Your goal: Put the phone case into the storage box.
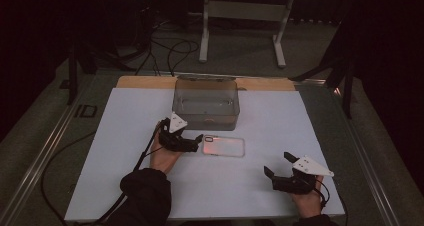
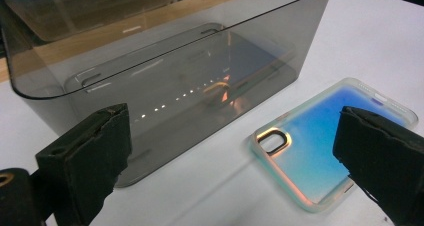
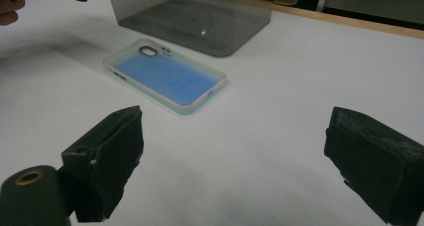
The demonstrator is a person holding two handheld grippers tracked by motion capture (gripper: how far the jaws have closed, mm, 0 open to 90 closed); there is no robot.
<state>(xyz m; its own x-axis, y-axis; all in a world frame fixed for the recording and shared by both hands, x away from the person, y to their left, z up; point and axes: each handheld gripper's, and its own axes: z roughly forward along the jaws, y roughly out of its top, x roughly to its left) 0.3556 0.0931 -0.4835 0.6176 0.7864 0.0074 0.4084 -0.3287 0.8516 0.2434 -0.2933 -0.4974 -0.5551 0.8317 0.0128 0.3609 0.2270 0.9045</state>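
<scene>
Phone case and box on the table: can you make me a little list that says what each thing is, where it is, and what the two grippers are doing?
phone case: see-through, bluish, lying flat on the white sheet, just in front of the box
box: smoky clear plastic, open top, nothing inside
left gripper: open, beside the case's camera-hole end, not gripping it
right gripper: open, over bare sheet, away from the case
likely next: left gripper takes the case, perhaps for the box

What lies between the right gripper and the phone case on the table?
Nothing: bare white table sheet runs from the open right gripper to the phone case, as the right gripper view shows; the high view agrees.
</scene>
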